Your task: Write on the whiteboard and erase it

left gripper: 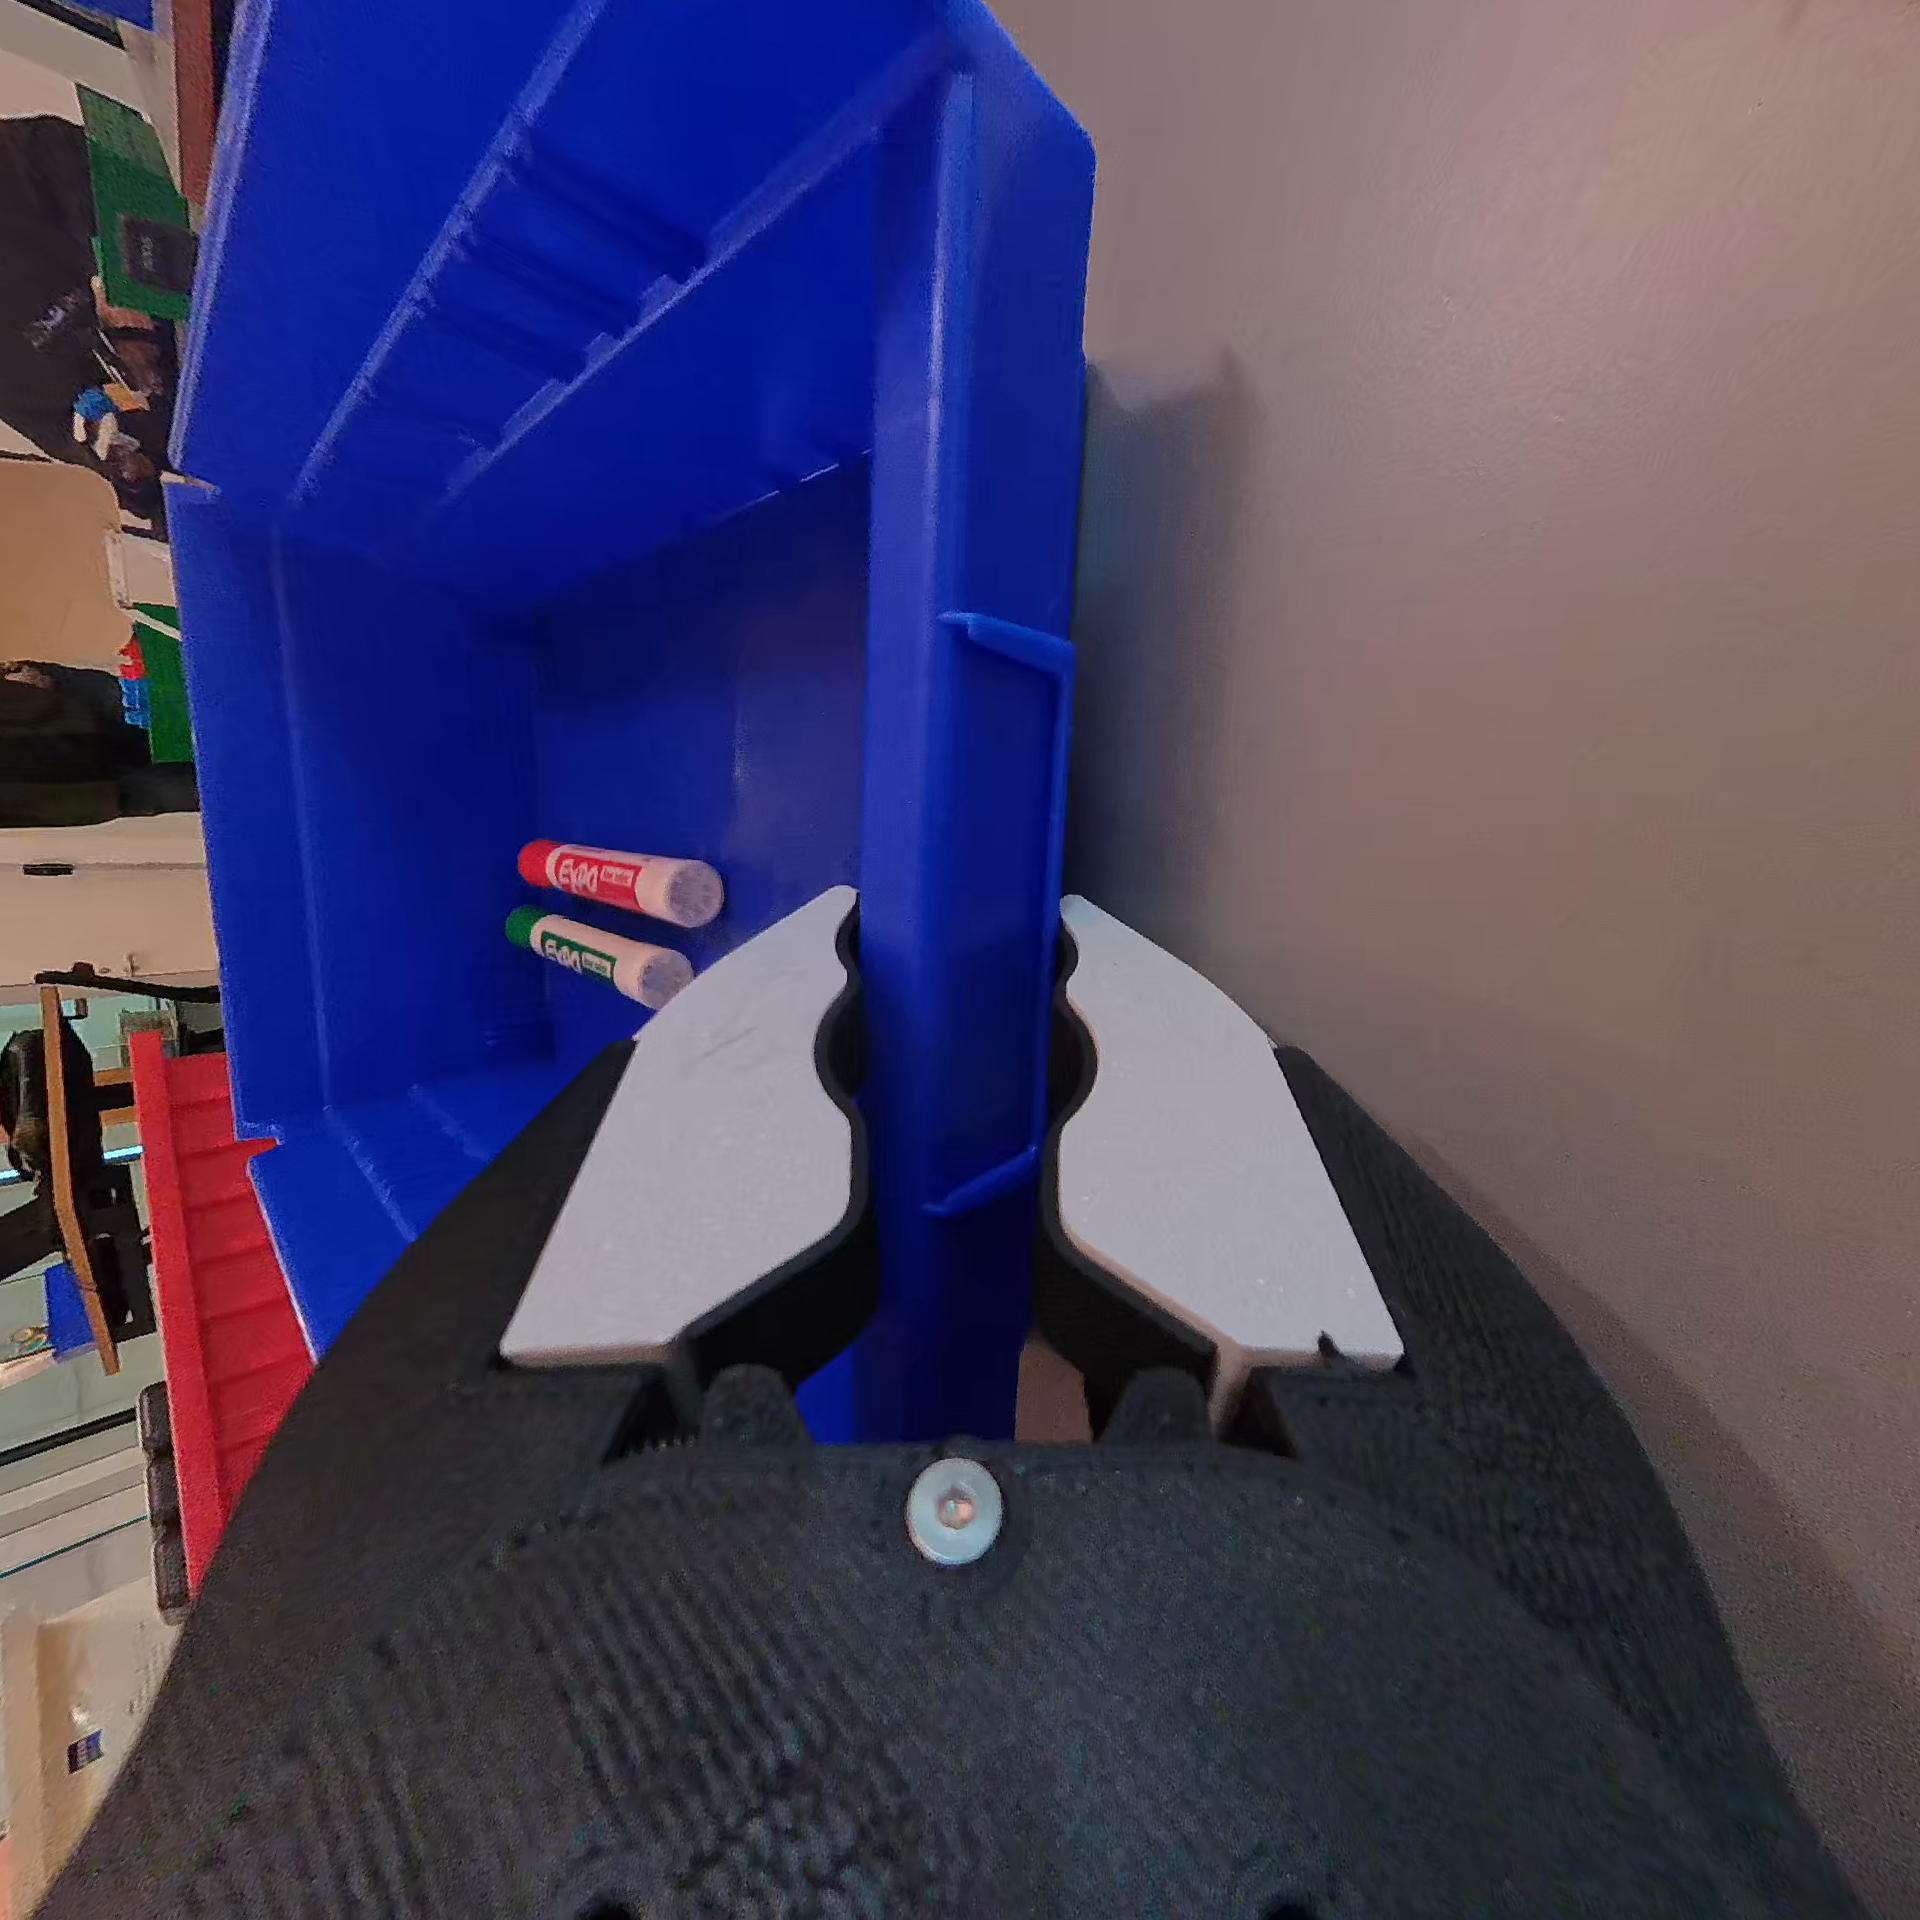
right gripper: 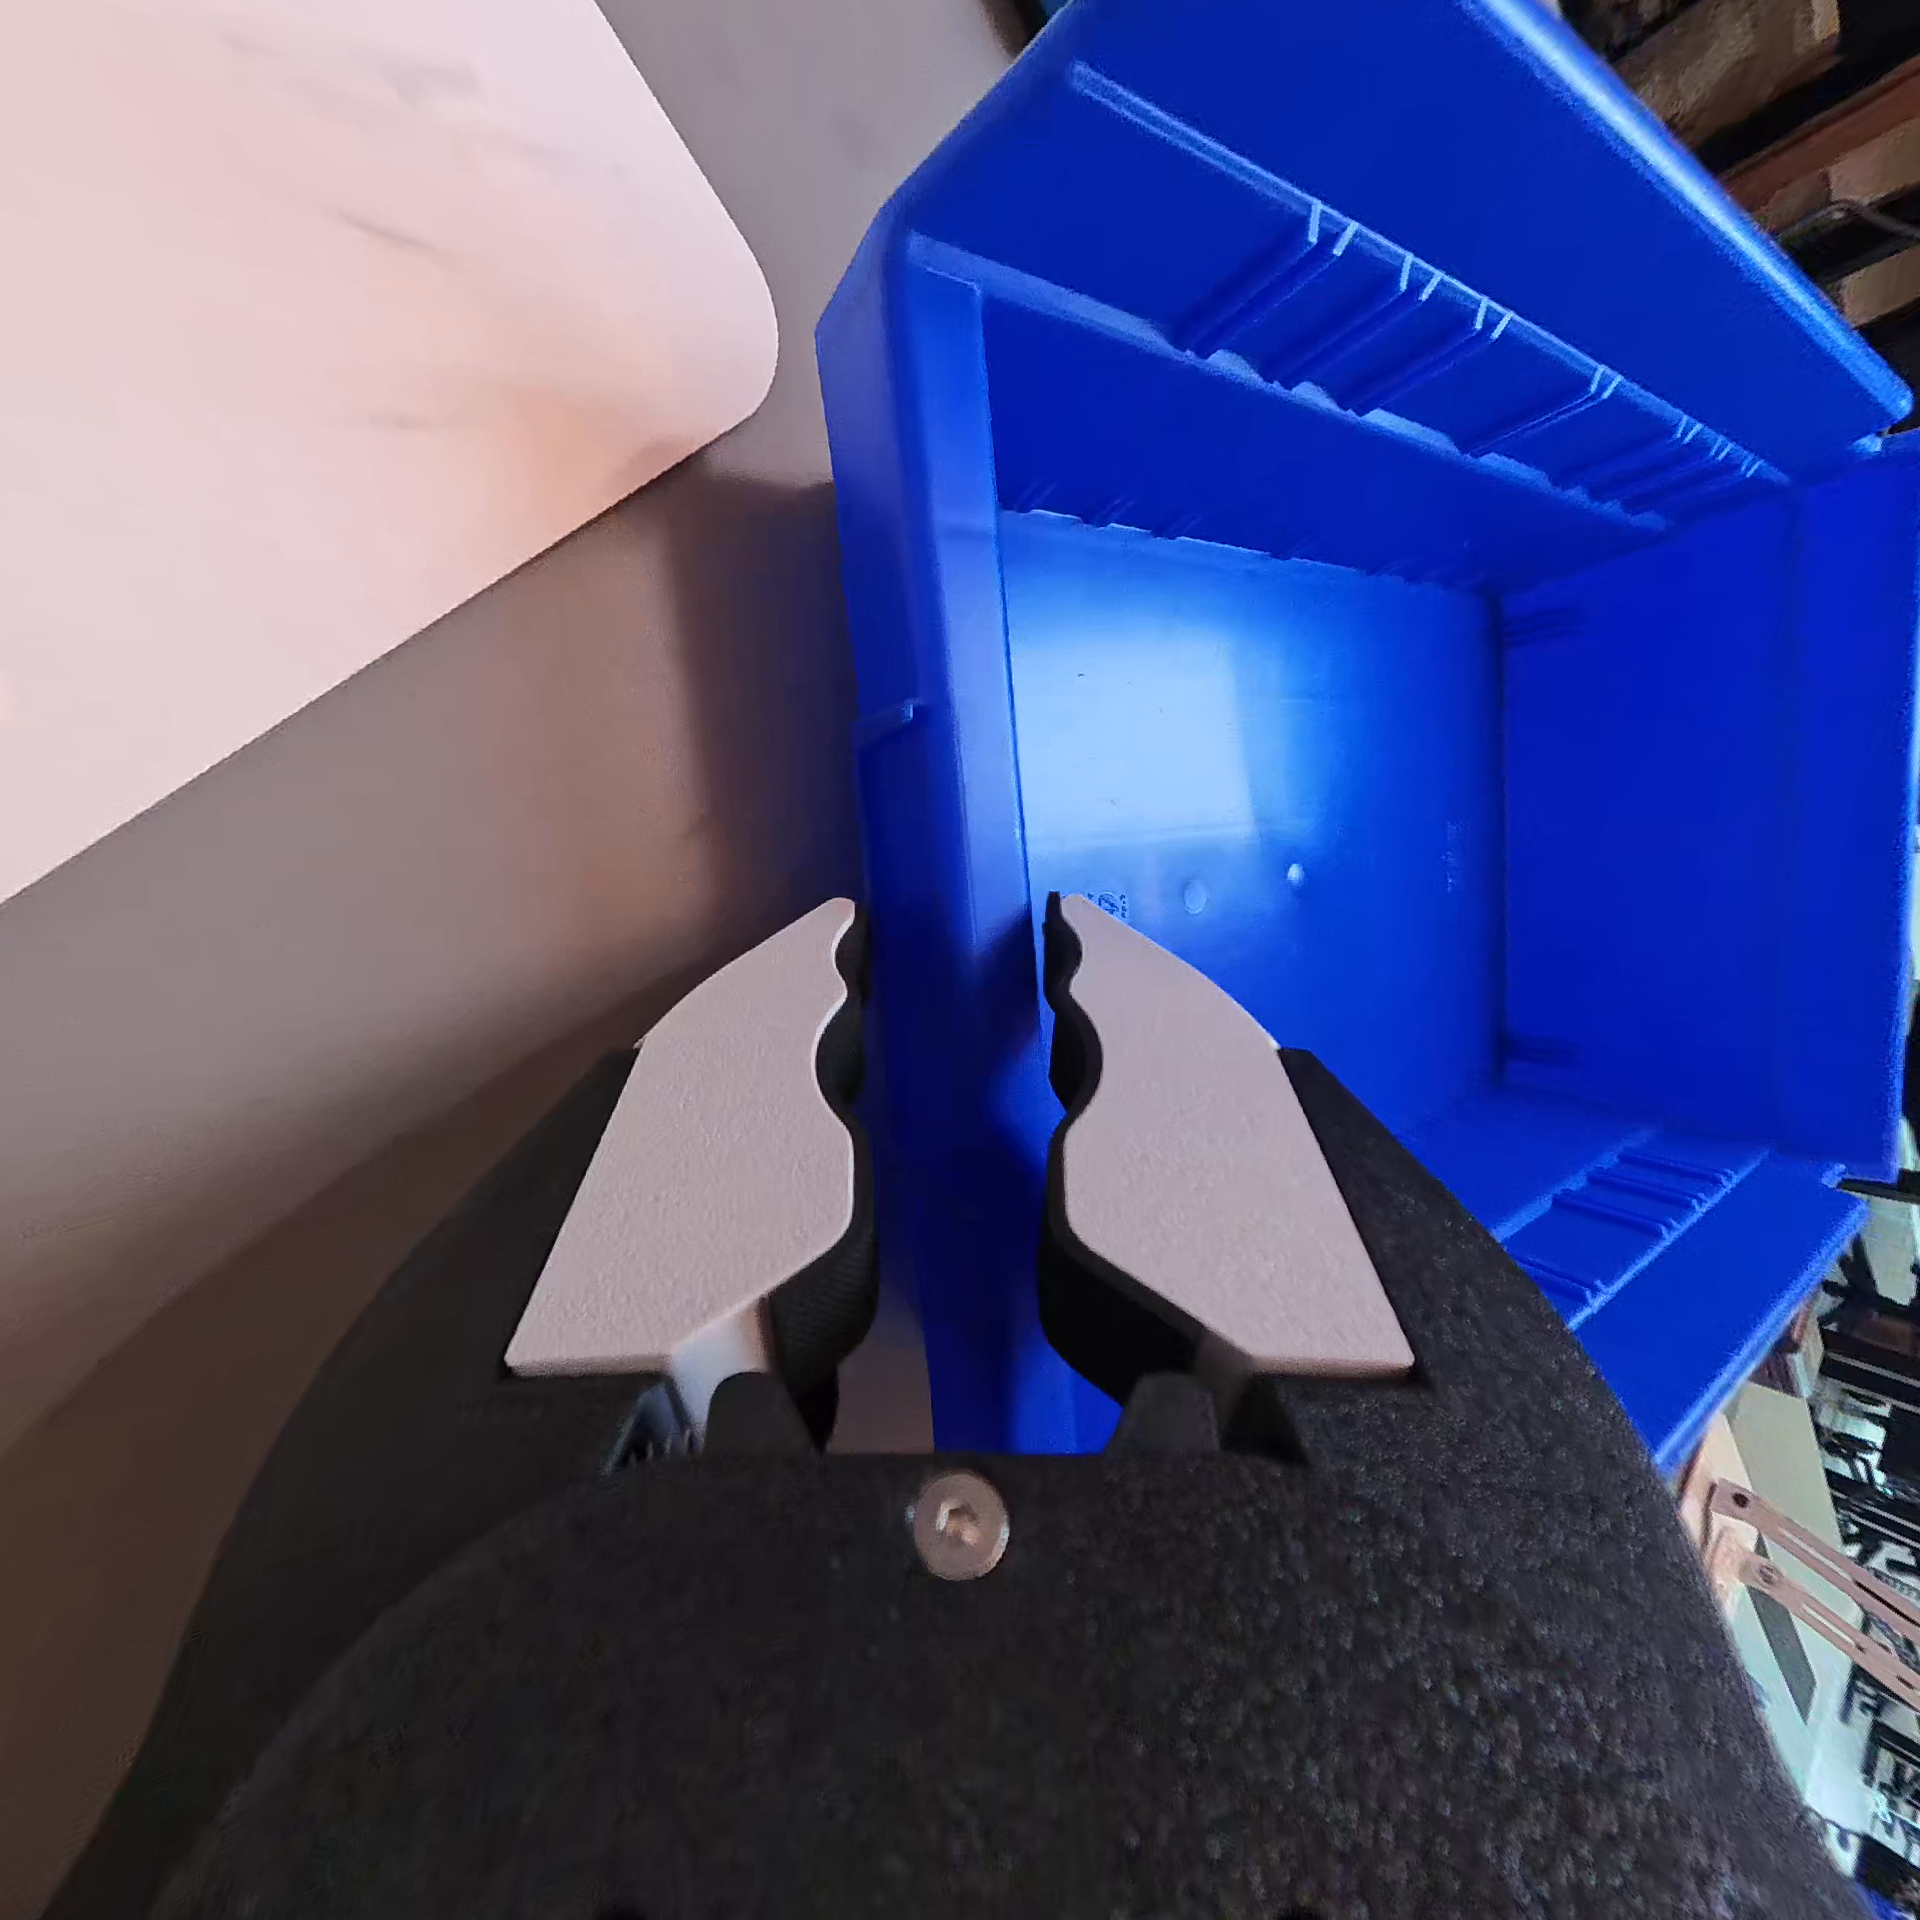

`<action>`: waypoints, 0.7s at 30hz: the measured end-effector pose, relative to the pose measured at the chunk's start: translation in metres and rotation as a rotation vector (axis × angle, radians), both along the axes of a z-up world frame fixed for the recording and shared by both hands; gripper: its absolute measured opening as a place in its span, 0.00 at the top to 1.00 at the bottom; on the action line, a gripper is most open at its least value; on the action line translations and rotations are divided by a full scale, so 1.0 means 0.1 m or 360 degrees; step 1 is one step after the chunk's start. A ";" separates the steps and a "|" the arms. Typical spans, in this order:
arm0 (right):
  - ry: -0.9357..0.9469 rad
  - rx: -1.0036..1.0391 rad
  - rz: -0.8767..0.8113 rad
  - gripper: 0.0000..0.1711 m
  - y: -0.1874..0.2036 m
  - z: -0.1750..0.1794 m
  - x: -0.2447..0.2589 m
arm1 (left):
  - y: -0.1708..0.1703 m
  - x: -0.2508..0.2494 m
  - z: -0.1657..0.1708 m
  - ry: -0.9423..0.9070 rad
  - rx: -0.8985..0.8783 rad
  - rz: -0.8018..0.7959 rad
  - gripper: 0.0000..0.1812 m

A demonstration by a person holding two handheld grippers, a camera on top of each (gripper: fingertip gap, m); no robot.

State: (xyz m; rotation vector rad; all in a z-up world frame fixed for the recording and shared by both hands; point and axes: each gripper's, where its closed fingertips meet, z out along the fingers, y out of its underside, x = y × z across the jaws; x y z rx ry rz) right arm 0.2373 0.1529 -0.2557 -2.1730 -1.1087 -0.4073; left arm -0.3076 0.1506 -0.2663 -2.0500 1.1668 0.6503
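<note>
The left gripper (left gripper: 958, 914) has its jaws clenched on a wall of the blue bin (left gripper: 644, 436); inside lie a red marker (left gripper: 621, 881) and a green marker (left gripper: 601, 956) side by side. The right gripper (right gripper: 951, 914) grips a bin wall too, seemingly another bin (right gripper: 1351, 727). Far left on the grey surface (right gripper: 416, 831) lies the whiteboard (right gripper: 312, 312).

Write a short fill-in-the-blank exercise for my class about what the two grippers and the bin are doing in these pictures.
1. Each gripper, left gripper and right gripper, is clamped on a wall of the ____ bin.
2. Inside the bin lie ____ markers.
3. The red-capped marker lies beside a ____-capped marker.

Missing words: blue; two; green
</note>
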 end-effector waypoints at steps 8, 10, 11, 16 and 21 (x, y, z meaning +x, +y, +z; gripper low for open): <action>-0.0009 -0.0048 -0.0019 0.81 -0.02 -0.02 0.08 | 0.03 -0.03 0.01 0.0004 0.0030 -0.0009 0.82; -0.0020 -0.0061 -0.0042 0.81 -0.02 -0.02 0.13 | 0.05 -0.05 0.01 -0.0007 0.0047 -0.0008 0.82; -0.0018 -0.0065 -0.0045 0.81 -0.02 -0.02 0.14 | 0.05 -0.06 0.01 -0.0009 0.0053 -0.0008 0.82; -0.0024 -0.0085 -0.0050 0.81 -0.03 -0.02 0.16 | 0.07 -0.09 0.02 -0.0016 0.0074 -0.0007 0.82; -0.0002 -0.0059 -0.0034 0.80 -0.04 0.06 0.11 | 0.08 -0.10 0.02 -0.0019 0.0090 -0.0014 0.81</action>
